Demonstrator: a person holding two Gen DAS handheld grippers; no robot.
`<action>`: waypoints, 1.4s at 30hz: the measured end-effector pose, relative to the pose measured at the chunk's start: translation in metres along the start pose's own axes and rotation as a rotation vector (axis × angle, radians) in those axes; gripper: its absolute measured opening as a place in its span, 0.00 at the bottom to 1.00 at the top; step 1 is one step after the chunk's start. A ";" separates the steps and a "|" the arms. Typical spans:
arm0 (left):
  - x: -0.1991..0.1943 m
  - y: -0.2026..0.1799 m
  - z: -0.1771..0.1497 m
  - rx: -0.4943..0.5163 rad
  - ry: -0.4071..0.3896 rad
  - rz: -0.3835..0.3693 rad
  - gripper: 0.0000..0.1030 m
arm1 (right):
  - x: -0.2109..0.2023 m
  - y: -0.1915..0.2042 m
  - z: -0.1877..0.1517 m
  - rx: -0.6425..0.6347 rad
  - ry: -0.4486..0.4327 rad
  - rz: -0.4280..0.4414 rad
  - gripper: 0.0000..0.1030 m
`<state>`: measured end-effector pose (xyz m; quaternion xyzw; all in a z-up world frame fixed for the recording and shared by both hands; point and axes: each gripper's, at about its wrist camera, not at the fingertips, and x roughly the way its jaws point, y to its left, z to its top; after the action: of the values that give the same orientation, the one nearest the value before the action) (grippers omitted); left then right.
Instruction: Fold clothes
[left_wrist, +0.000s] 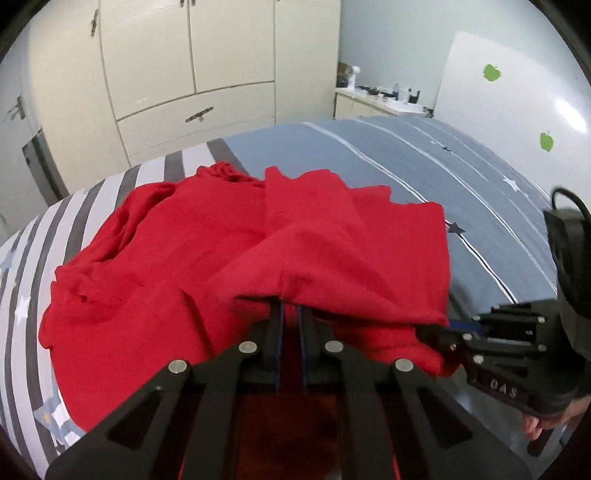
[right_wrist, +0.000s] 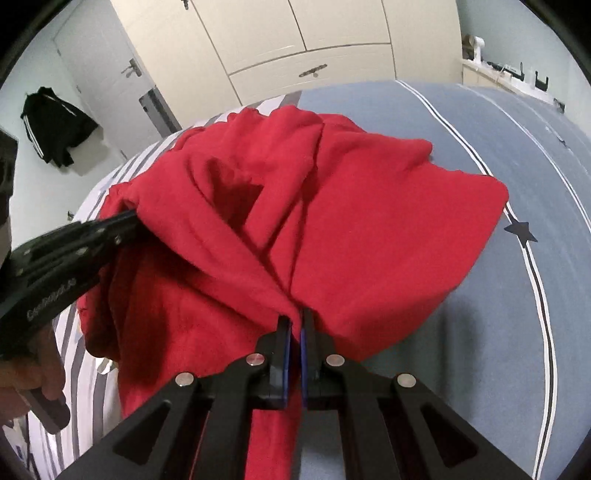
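With left claw (left_wrist: 290, 314) and right claw (right_wrist: 295, 325) each pinched narrow on the near edge of the red garment (left_wrist: 221, 251) heaped ahead on the bed (left_wrist: 406, 158), best carried forward level, taut, together.

The garment (left_wrist: 229, 258) is plain red. Under it, the bedsheet (left_wrist: 388, 158) is blue-grey with thin white lines and dark stars (right_wrist: 521, 230), grey-and-white striped to the garment's left.

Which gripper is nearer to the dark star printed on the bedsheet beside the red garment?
Right. The right gripper grips the red garment on the side toward the dark star; the left gripper grips the garment's opposite edge, farther from it.
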<state>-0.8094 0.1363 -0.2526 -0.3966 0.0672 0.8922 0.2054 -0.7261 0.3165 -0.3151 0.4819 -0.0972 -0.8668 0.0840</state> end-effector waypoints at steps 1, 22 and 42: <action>-0.002 -0.001 -0.001 -0.007 -0.009 -0.018 0.05 | -0.001 0.002 0.000 -0.013 -0.001 -0.007 0.04; -0.007 0.006 0.020 -0.006 -0.030 -0.047 0.04 | -0.001 0.064 0.056 -0.303 -0.094 -0.041 0.04; -0.013 0.028 0.003 -0.197 -0.117 -0.037 0.10 | 0.007 0.011 0.036 -0.072 -0.098 -0.084 0.07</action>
<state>-0.8155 0.1082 -0.2423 -0.3633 -0.0403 0.9122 0.1852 -0.7596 0.3075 -0.2995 0.4393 -0.0496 -0.8950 0.0600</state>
